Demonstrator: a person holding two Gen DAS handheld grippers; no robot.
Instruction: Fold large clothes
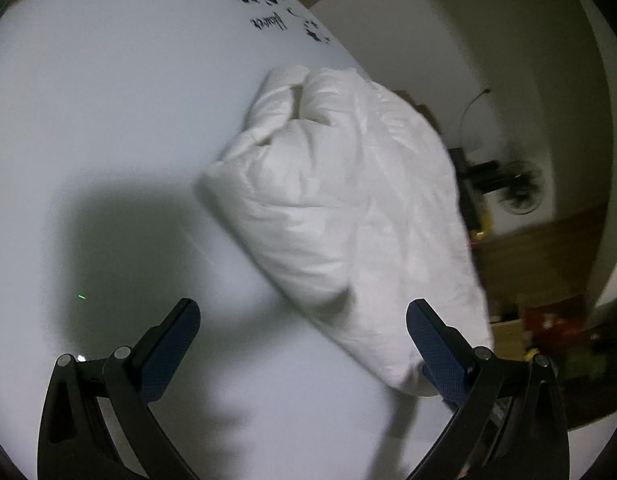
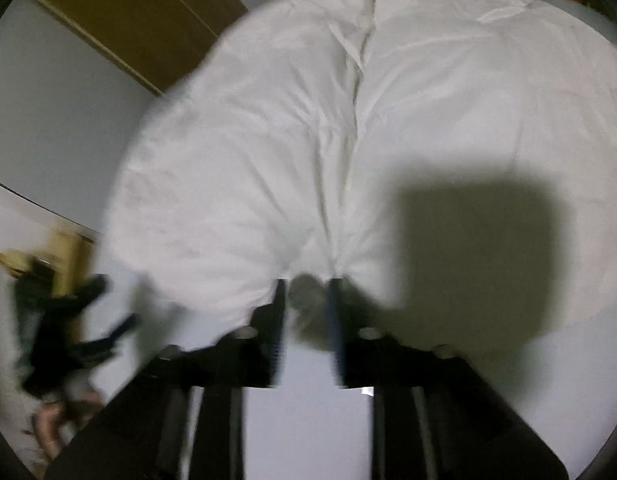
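Left gripper (image 1: pixel 304 320) wide and empty beside the white garment (image 1: pixel 348 208), right gripper (image 2: pixel 306 284) part-open astride its edge: best pinch that edge squarely before folding.

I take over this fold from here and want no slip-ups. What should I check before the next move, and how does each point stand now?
1. Left gripper free to grasp: ok, jaws wide open, nothing between them.
2. Right gripper clear of the white garment: cannot tell; the jaws stand apart with fabric bunched at their tips, and the picture is blurred.
3. Garment on the white table: not ok, one side hangs over the edge.
4. Garment flat: not ok, its near end is puffed and creased.
5. Table beside the garment bare for folding: ok.
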